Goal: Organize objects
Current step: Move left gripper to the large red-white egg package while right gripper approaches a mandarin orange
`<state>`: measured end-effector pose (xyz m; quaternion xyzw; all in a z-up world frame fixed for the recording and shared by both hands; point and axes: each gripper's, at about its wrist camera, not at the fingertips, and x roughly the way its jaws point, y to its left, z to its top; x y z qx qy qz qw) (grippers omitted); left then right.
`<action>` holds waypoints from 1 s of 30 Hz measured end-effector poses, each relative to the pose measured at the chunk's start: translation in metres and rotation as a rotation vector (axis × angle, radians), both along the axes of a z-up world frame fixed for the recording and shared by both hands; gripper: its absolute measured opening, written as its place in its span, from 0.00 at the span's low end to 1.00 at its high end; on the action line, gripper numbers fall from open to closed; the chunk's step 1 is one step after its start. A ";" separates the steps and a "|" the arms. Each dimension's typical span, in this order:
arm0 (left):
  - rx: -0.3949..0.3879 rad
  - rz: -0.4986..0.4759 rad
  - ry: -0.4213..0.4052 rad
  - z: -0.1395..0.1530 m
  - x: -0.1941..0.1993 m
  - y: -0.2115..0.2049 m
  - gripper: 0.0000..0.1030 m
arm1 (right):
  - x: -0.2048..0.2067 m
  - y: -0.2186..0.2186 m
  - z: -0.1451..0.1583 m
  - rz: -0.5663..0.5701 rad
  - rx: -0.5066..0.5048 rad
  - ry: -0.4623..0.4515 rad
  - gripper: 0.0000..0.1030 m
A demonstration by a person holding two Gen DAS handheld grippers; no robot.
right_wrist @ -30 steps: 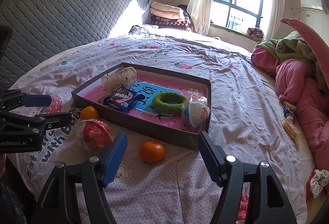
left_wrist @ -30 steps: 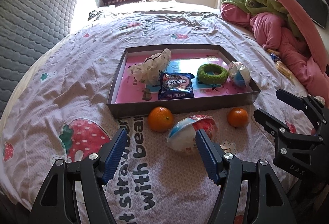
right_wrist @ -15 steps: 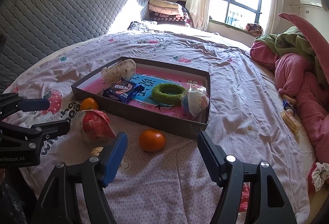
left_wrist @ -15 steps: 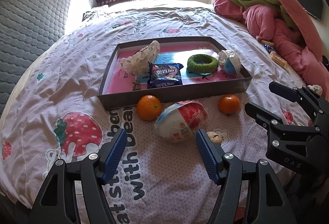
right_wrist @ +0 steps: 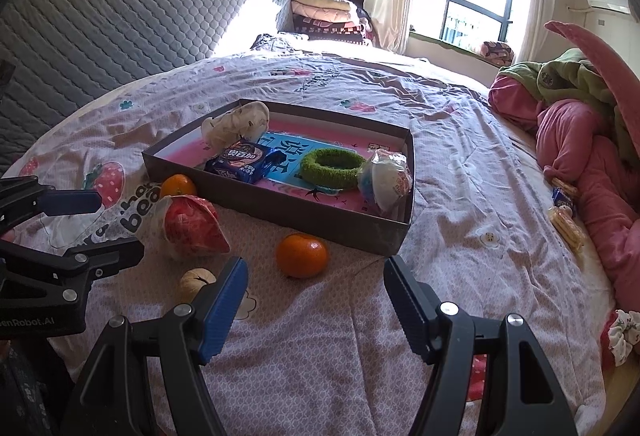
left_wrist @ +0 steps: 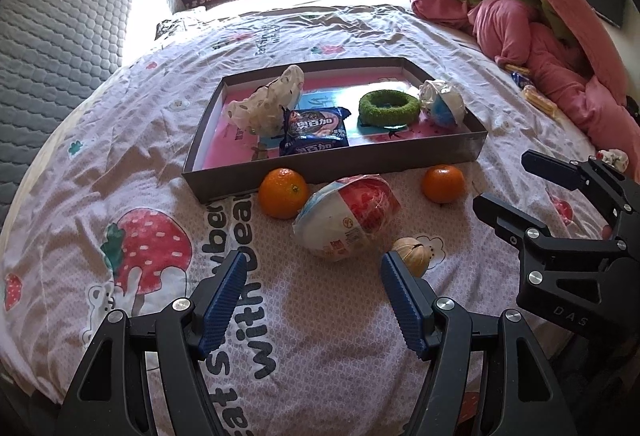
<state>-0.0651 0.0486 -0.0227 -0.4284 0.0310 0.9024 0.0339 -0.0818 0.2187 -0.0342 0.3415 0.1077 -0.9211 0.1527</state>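
A shallow dark tray (left_wrist: 332, 165) (right_wrist: 280, 209) lies on the bed and holds a white patterned bag (left_wrist: 266, 101), a blue snack packet (left_wrist: 314, 131), a green ring (left_wrist: 388, 107) and a blue-white packet (left_wrist: 442, 103). In front of it on the sheet lie two oranges (left_wrist: 283, 192) (left_wrist: 443, 183), a red-white wrapped packet (left_wrist: 348, 222) (right_wrist: 190, 226) and a small tan round thing (left_wrist: 414, 250) (right_wrist: 196, 282). My left gripper (left_wrist: 310, 278) hovers open just short of the wrapped packet. My right gripper (right_wrist: 316, 286) is open, nearest the right orange (right_wrist: 303, 255).
The printed bedsheet (left_wrist: 132, 139) covers the bed. A pink and green heap of bedding (left_wrist: 540, 35) fills the right side, with small snack packets (right_wrist: 564, 211) beside it. A grey quilted headboard (left_wrist: 52, 35) runs along the left. Folded blankets (right_wrist: 324, 13) sit by the window.
The left view has pulled back and tipped a little, so the tan round thing now shows beside the right finger. The right view has barely shifted. Both grippers stay open.
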 end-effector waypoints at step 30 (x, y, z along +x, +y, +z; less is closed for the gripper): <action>0.024 -0.009 -0.026 -0.026 -0.022 -0.009 0.69 | -0.009 -0.002 -0.011 0.005 0.010 -0.041 0.68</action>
